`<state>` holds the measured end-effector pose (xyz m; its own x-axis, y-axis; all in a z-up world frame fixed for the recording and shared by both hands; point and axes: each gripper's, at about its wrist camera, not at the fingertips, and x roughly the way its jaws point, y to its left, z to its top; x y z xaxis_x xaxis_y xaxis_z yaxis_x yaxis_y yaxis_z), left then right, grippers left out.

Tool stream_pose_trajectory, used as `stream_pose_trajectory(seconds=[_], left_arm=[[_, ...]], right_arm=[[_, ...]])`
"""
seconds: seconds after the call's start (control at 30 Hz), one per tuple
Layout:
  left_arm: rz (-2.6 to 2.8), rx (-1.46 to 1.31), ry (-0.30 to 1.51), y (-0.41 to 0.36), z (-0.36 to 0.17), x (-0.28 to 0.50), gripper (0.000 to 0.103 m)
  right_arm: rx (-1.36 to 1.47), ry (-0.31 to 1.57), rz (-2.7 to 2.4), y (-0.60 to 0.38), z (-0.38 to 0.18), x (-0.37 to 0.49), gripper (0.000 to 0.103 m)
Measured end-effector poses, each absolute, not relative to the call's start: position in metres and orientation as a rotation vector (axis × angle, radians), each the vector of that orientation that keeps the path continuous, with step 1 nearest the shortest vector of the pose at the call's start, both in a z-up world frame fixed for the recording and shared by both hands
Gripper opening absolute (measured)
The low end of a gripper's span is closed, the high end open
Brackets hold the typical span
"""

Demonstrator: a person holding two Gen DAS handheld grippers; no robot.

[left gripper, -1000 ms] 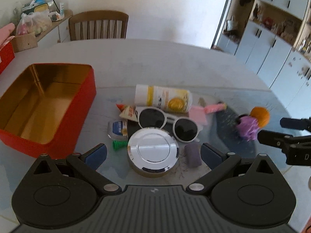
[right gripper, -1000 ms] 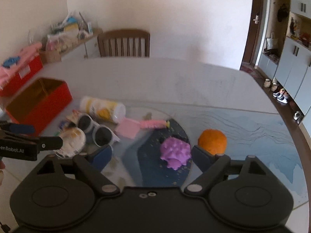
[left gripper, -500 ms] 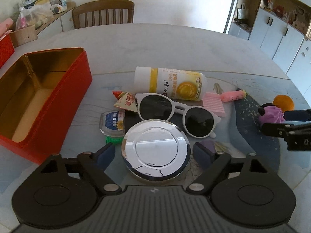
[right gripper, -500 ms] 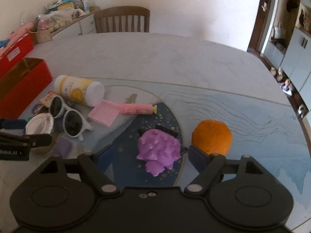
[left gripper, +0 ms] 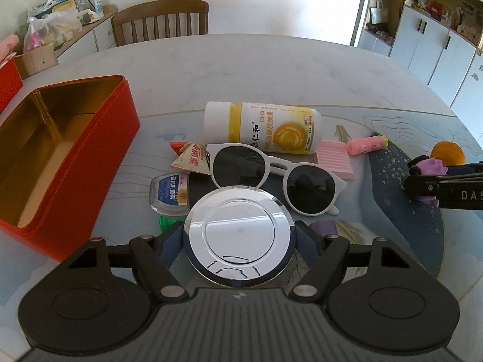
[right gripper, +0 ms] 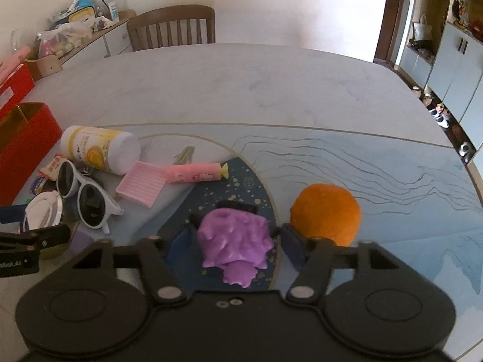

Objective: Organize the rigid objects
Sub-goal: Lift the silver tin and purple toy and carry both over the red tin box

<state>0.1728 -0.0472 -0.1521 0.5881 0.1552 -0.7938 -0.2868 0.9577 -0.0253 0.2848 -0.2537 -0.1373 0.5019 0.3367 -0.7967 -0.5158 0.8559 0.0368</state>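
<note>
A round silver tin (left gripper: 238,232) lies at the near end of the clutter. My left gripper (left gripper: 238,239) straddles it, jaws closing, and both blue pads (left gripper: 170,242) touch its rim. A purple spiky toy (right gripper: 235,238) sits on the dark blue patch of the table mat. My right gripper (right gripper: 238,239) has it between its closing jaws; the left pad is at its side, and a thin gap shows on the right. An open red box (left gripper: 60,157) with a gold inside stands at the left.
White sunglasses (left gripper: 271,175), a white and yellow bottle (left gripper: 262,129), a pink ridged pad (left gripper: 335,163), a pink tube (left gripper: 366,144), sachets (left gripper: 190,160) and a small purple block (left gripper: 324,227) lie behind the tin. An orange ball (right gripper: 327,214) sits right of the toy. A chair (left gripper: 163,19) stands beyond the table.
Both grippers came down and forward onto their objects. The left jaws narrowed around the silver tin, and the right jaws narrowed around the purple toy.
</note>
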Motion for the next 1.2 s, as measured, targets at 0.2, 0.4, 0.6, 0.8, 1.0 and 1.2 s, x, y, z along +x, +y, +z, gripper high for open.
stream_pose_trajectory(seconds=[0.2,0.4,0.6,0.8,1.0,1.2], left_arm=[[0.265,-0.175,0.901,-0.046,-0.149,0.169,0.077],[0.259,-0.19,0.884,-0.045,-0.142,0.157,0.077],[0.25,-0.21,0.849,-0.038,-0.125,0.143,0.077],[0.228,-0.2,0.805,-0.028,-0.096,0.13,0.077],[0.216,-0.18,0.747,-0.006,-0.065,0.12,0.077],[0.244,-0.179,0.71,0.033,-0.045,0.115,0.077]], right_arm=[[-0.235,0.893,0.547,-0.254,-0.132,0.277,0.054],[-0.233,0.874,0.561,-0.258,-0.126,0.266,0.054],[-0.217,0.834,0.581,-0.256,-0.105,0.25,0.054],[-0.215,0.782,0.633,-0.239,-0.075,0.231,0.054],[-0.242,0.744,0.707,-0.205,-0.052,0.216,0.054],[-0.274,0.698,0.775,-0.156,-0.036,0.205,0.054]])
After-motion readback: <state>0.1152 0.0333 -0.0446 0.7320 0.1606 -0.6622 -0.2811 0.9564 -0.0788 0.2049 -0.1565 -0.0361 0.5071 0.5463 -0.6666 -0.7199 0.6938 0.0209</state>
